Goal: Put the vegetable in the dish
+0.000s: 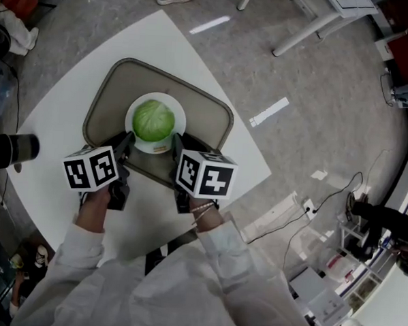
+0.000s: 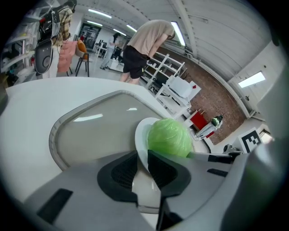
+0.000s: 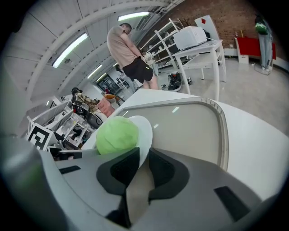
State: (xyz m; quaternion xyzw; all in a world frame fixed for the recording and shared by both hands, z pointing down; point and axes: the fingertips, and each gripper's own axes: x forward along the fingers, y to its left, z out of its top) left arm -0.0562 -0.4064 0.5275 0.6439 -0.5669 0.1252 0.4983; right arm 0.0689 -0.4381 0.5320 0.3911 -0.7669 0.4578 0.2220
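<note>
A round green cabbage (image 1: 153, 120) lies on a white dish (image 1: 181, 115) over the grey tray (image 1: 213, 118) on the white table. My left gripper (image 1: 128, 143) is shut on the dish's near left rim, and my right gripper (image 1: 175, 144) is shut on its near right rim. In the left gripper view the dish's rim (image 2: 141, 135) runs between the jaws of that gripper (image 2: 142, 169), with the cabbage (image 2: 169, 137) just beyond. The right gripper view shows its gripper (image 3: 144, 160) pinching the rim (image 3: 145, 131) beside the cabbage (image 3: 116, 134). I cannot tell whether the dish touches the tray.
The tray (image 2: 90, 131) has a raised lip all round. A black camera lens (image 1: 14, 150) pokes over the table's left edge. A person (image 3: 131, 49) stands bent over beyond the table's far side. White desk legs (image 1: 303, 31) stand on the floor behind.
</note>
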